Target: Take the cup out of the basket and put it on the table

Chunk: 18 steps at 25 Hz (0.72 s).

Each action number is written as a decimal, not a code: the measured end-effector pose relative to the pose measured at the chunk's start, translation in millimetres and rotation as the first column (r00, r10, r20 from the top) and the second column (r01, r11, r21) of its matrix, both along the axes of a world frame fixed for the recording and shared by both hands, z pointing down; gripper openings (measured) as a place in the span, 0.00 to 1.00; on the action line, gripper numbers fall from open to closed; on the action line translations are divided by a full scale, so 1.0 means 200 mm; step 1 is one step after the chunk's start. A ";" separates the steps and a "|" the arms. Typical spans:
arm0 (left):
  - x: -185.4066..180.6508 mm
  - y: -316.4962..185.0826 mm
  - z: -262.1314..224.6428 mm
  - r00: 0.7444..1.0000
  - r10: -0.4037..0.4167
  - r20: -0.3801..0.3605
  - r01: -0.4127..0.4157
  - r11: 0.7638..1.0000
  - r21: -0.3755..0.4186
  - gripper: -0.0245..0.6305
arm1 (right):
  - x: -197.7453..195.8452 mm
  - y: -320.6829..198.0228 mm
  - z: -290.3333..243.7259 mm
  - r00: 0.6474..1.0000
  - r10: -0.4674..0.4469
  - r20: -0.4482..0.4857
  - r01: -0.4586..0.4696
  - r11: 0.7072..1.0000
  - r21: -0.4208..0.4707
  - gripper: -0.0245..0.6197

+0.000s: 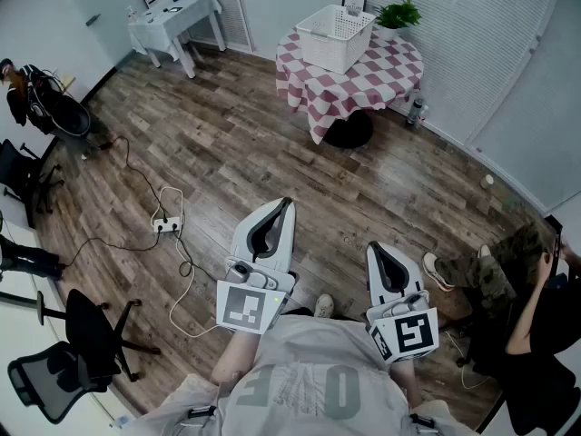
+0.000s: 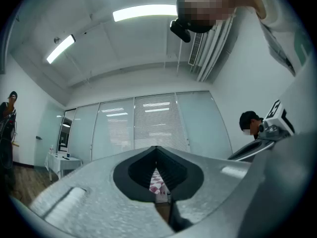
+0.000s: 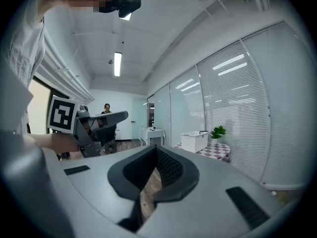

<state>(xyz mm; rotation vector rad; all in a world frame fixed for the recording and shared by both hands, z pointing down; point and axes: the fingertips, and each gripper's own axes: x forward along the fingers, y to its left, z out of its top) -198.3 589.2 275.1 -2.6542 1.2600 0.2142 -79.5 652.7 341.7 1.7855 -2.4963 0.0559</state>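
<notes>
A white plastic basket (image 1: 336, 34) stands on a round table with a red-and-white checked cloth (image 1: 372, 80), far across the room. No cup shows; the inside of the basket is hidden from here. My left gripper (image 1: 286, 205) and right gripper (image 1: 379, 249) are held close to my body and point toward the table, far short of it. Both have their jaws together with nothing between them. In the right gripper view the basket (image 3: 194, 142) and table (image 3: 220, 151) sit small at the right. The left gripper view shows only a sliver of the checked cloth (image 2: 157, 182) between the jaws.
A potted plant (image 1: 398, 14) stands behind the basket and a bottle (image 1: 416, 109) on the floor by the table. A white side table (image 1: 177, 16) is at the far left. A power strip with cables (image 1: 166, 225) lies on the wood floor, office chairs (image 1: 82, 343) stand at the left, and a seated person (image 1: 508, 280) is at the right.
</notes>
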 end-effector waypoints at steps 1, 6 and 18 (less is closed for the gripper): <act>-0.01 0.00 0.01 1.000 0.000 -0.004 0.000 1.000 -0.004 0.04 | 0.00 0.01 0.00 1.000 0.001 -0.001 -0.001 1.000 0.000 0.05; -0.03 0.00 0.00 1.000 -0.008 -0.023 0.008 1.000 0.001 0.04 | 0.01 0.03 0.00 1.000 -0.001 -0.005 0.001 1.000 0.012 0.05; 0.09 -0.01 -0.05 0.999 0.032 -0.039 -0.031 0.999 0.024 0.04 | 0.06 0.03 -0.05 0.988 -0.064 0.140 0.061 0.998 0.026 0.05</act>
